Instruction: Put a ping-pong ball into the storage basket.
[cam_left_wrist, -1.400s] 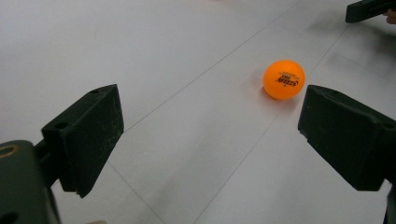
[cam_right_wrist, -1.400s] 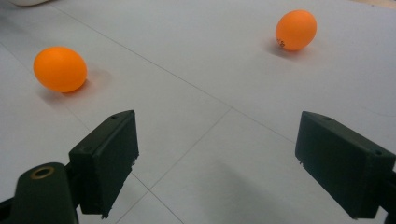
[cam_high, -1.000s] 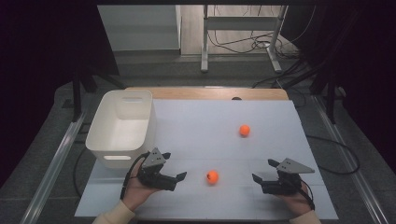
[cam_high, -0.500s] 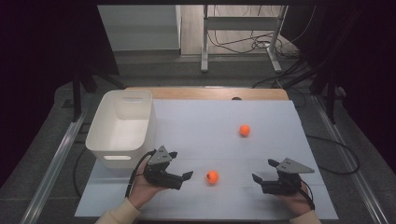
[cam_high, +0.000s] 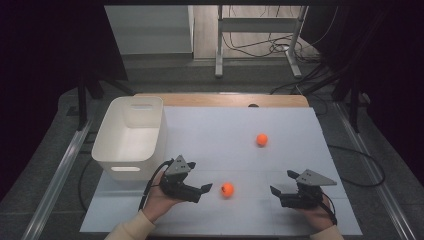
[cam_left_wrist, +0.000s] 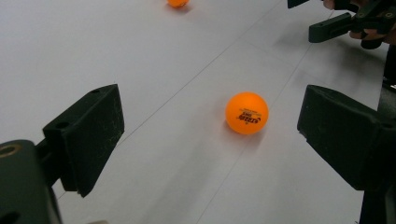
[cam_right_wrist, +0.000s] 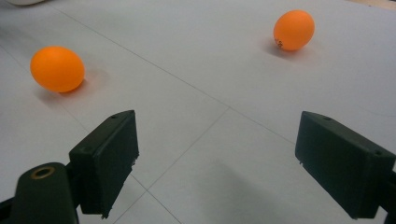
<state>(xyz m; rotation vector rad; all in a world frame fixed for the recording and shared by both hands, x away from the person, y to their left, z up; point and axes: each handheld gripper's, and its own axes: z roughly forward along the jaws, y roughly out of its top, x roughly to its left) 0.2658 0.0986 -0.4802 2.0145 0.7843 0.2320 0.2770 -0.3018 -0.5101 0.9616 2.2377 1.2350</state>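
On the white counter (cam_high: 240, 135) lie two orange balls. The near ball (cam_high: 227, 189) rests toward the person's edge, between the two grippers, and it touches neither of them. The left gripper (cam_high: 202, 189) points at it from just beside; its jaws are spread wide with nothing between them. In the left gripper view the same near ball (cam_left_wrist: 246, 113) sits on the counter a little ahead of the jaw tips, closer to the jaw at the right of that view, with dark print on its lower face and a soft shadow beneath it. The far ball (cam_left_wrist: 178, 2) shows at the top edge of that view.

The right gripper (cam_high: 281, 186) is held low over the counter, well apart from the near ball, and its jaws are also spread and empty. In the right gripper view the near ball (cam_right_wrist: 57, 68) lies ahead at the left, and the far ball (cam_right_wrist: 293, 30) ahead at the right, both beyond the jaw tips.

The far ball (cam_high: 261, 139) sits farther up the counter, well apart from both grippers. A white bin (cam_high: 150, 150) stands at the counter's left side, just beyond the left gripper.
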